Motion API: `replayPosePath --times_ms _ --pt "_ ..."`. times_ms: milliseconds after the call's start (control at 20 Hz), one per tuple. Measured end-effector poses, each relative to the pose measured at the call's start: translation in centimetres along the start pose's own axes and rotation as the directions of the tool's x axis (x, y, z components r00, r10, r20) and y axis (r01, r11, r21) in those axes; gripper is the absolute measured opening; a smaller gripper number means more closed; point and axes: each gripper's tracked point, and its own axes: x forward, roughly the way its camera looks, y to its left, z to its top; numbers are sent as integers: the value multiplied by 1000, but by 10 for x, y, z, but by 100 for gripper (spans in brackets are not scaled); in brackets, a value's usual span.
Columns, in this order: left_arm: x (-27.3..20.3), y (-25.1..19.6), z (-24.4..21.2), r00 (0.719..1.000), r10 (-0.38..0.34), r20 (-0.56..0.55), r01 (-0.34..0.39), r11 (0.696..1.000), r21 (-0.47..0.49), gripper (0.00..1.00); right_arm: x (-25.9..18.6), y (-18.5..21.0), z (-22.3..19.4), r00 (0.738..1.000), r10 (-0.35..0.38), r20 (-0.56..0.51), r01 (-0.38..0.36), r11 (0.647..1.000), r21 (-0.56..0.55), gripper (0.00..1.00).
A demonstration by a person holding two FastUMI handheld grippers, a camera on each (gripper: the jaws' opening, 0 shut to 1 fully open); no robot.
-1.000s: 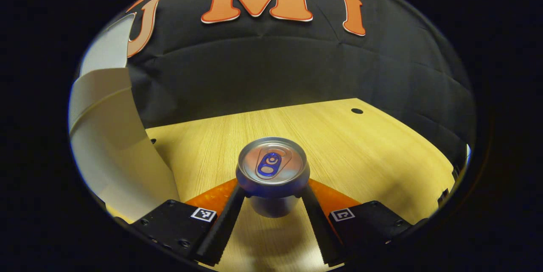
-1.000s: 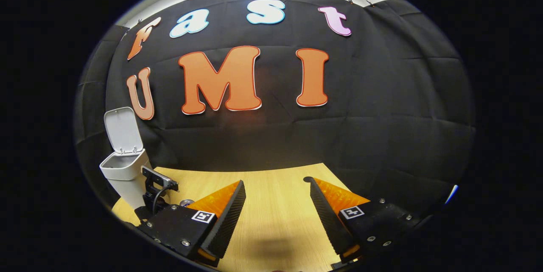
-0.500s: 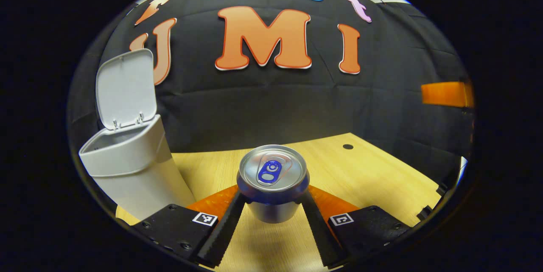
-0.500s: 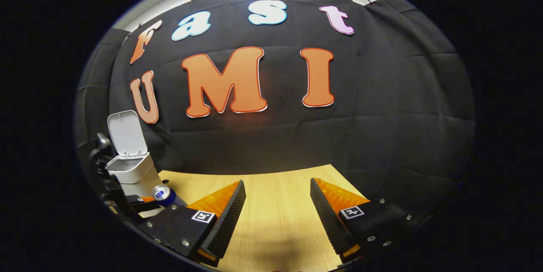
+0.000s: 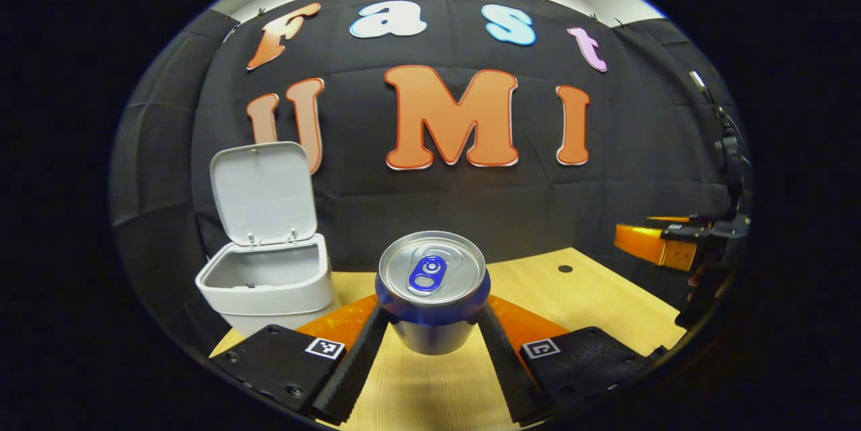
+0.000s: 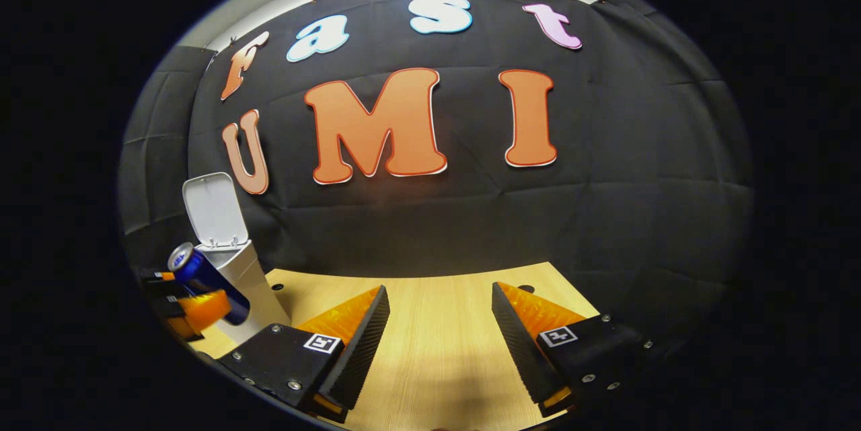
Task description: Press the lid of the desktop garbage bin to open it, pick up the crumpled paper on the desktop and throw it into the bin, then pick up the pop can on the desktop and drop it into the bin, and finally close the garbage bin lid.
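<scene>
I hold the can (image 5: 432,290) upright, clamped between my left gripper's (image 5: 430,343) fingers at lower centre, the open bin (image 5: 266,280) lying ahead at left of frame, well apart; my right gripper (image 6: 440,343) hangs wide, empty.

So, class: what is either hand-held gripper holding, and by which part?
The left hand-held gripper grips the pop can by its sides, below the top rim. The right hand-held gripper is open and holds nothing.
</scene>
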Motion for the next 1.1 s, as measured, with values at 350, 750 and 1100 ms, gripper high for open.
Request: replayPosePath --times_ms 350,750,1100 --pt "-31 52 34 988 154 20 -153 988 -22 80 13 30 2 996 86 -3 -86 996 -24 92" --pt "-50 113 81 961 270 64 -266 962 -55 82 27 38 0 996 93 -15 -93 996 -16 92" --pt "-41 153 91 949 310 47 -307 949 -70 80 32 42 -3 997 70 -21 -70 997 -12 92"
